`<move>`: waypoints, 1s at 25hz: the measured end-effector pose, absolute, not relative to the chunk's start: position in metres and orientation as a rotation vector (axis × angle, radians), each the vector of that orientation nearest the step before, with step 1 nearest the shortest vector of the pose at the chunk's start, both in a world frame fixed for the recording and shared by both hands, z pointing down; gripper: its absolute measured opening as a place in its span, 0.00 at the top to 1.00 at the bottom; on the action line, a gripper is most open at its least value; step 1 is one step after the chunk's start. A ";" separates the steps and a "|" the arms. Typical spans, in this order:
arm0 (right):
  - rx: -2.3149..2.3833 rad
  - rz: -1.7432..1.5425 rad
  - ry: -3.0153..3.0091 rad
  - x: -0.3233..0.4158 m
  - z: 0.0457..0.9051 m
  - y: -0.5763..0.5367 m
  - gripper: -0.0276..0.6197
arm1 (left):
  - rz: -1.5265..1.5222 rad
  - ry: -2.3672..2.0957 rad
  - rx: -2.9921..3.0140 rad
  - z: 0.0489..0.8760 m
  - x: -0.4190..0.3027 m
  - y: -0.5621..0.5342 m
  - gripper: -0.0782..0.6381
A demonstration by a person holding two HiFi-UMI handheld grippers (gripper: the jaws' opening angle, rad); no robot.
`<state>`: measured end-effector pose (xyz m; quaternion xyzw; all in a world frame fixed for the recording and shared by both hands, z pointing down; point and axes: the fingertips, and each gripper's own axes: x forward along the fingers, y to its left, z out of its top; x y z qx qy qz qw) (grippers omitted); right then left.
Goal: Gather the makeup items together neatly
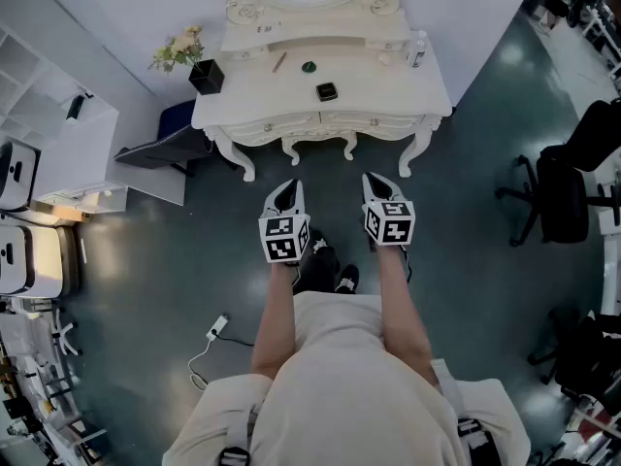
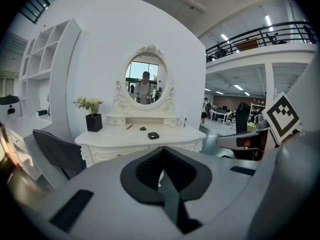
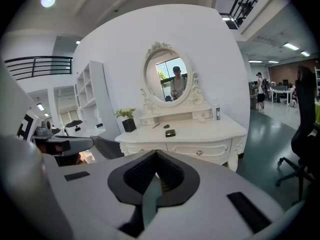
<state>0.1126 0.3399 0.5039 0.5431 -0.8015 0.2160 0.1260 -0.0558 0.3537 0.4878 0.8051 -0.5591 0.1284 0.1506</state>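
Compact [image 1: 327, 91] and pencil [image 1: 279, 62] lie on the dressing table [image 1: 252, 100], well ahead of the left gripper [image 1: 288, 190] and right gripper [image 1: 375, 181], both jaws pressed together on nothing.

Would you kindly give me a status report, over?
Left hand-held gripper, right hand-held gripper: both shut, empty. Compact, green item, pencil spread on dressing table, untouched. Nothing blocking.

Open office hall — mezzanine [image 2: 260, 36], swivel chairs [image 1: 563, 187], staged dressing table [image 1: 262, 95]
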 end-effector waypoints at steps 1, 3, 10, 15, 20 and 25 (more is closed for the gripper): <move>1.578 0.632 -2.333 0.111 0.504 0.340 0.89 | 0.367 -1.602 2.314 0.487 -0.056 0.354 0.87; 1.573 0.631 -2.331 0.109 0.505 0.339 0.89 | 0.362 -1.594 2.321 0.487 -0.057 0.353 0.87; 1.656 0.614 -2.323 0.116 0.494 0.330 0.89 | 0.344 -1.589 2.341 0.481 -0.060 0.348 0.87; 1.635 0.577 -2.348 0.107 0.491 0.317 0.89 | 0.314 -1.576 2.341 0.482 -0.063 0.327 0.87; 1.632 0.586 -2.335 0.099 0.492 0.289 0.89 | 0.330 -1.558 2.336 0.481 -0.067 0.290 0.87; 1.628 0.598 -2.326 0.089 0.493 0.259 0.89 | 0.349 -1.529 2.356 0.479 -0.075 0.258 0.87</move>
